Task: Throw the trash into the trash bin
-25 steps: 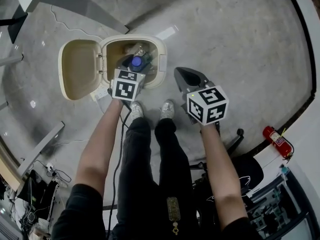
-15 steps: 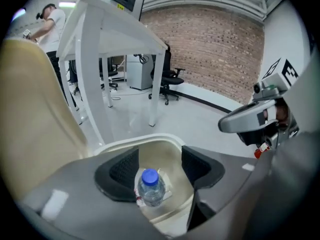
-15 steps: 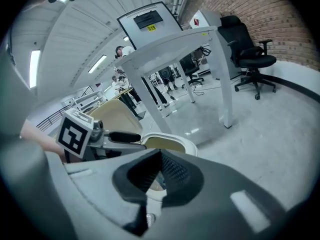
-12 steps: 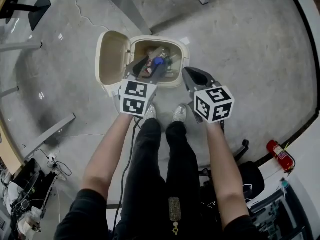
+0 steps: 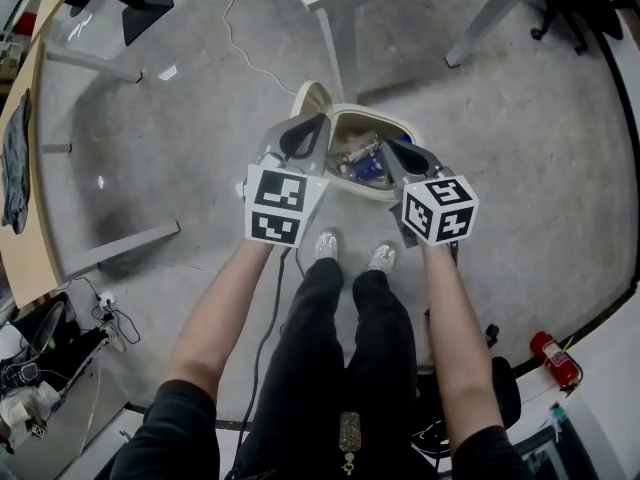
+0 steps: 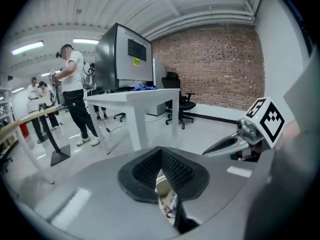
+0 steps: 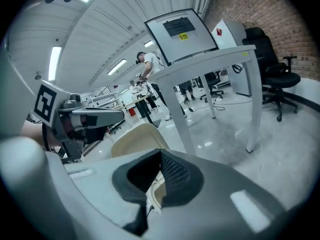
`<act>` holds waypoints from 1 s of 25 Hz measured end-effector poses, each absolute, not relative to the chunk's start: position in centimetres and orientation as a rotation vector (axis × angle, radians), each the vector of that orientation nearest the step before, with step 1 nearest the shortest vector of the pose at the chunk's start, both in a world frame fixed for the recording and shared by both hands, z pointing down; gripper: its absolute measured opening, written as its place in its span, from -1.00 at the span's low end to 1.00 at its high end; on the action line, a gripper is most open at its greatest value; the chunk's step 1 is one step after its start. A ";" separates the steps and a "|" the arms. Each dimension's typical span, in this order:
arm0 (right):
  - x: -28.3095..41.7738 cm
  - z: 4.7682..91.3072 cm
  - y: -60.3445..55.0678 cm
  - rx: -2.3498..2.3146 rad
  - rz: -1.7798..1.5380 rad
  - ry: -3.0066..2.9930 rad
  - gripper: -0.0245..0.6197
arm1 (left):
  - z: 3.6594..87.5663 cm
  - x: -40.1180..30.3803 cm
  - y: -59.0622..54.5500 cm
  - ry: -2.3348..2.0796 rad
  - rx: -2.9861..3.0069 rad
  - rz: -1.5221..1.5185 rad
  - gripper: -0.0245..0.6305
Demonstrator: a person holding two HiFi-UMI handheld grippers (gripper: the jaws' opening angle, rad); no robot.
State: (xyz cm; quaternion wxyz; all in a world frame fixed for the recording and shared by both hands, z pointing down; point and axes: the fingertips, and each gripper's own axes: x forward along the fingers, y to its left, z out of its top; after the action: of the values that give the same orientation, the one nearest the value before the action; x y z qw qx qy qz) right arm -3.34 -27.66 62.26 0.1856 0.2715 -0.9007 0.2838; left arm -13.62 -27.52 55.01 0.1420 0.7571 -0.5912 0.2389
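The cream trash bin [image 5: 392, 190] stands on the floor with its lid [image 5: 311, 100] swung open. Colourful trash [image 5: 362, 160], one piece of it blue, lies inside. My left gripper [image 5: 304, 134] hangs above the bin's left rim, its jaws shut with nothing between them. In the left gripper view [image 6: 161, 151] the pads meet, and trash [image 6: 168, 202] shows through the slit below. My right gripper [image 5: 401, 152] is above the bin's right rim, also shut and empty. In the right gripper view [image 7: 160, 155] the lid [image 7: 138, 136] stands behind the closed pads.
White table legs [image 5: 340, 50] rise just beyond the bin. A wooden desk [image 5: 22, 178] lies along the left edge, with cables [image 5: 108, 320] on the floor below it. A red fire extinguisher [image 5: 551, 353] lies at the lower right. People [image 6: 75, 86] stand farther off.
Both grippers have lifted up and off the bin's opening. The left jaws stood open over the bin before and are shut now. The trash stays in the bin.
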 end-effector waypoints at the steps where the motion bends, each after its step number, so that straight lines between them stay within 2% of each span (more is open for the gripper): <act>1: -4.2 61.4 -27.7 0.754 0.784 -2.551 -0.91 | 54.5 -15.1 -27.5 -1.727 2.160 0.709 -0.90; 8: -7.6 59.6 -26.6 0.698 0.727 -2.578 -0.91 | 56.9 -20.9 -27.2 -1.714 2.031 0.837 -0.91; 13: -6.5 61.9 -24.1 0.681 0.747 -2.517 -0.91 | 60.4 -22.3 -26.6 -1.636 1.977 0.881 -0.91; 18: -4.4 63.6 -23.8 0.726 0.791 -2.474 -0.91 | 60.9 -20.5 -26.7 -1.550 2.036 0.837 -0.91; 25: -1.4 64.7 -23.9 0.788 0.845 -2.446 -0.91 | 62.1 -13.9 -27.2 -1.396 2.147 0.824 -0.91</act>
State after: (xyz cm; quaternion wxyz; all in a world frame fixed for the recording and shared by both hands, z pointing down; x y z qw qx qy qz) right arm -1.43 -23.86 64.69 0.2163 0.2845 -0.8828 0.3050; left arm -13.90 -27.20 62.10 0.2238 0.7778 -0.5058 0.2985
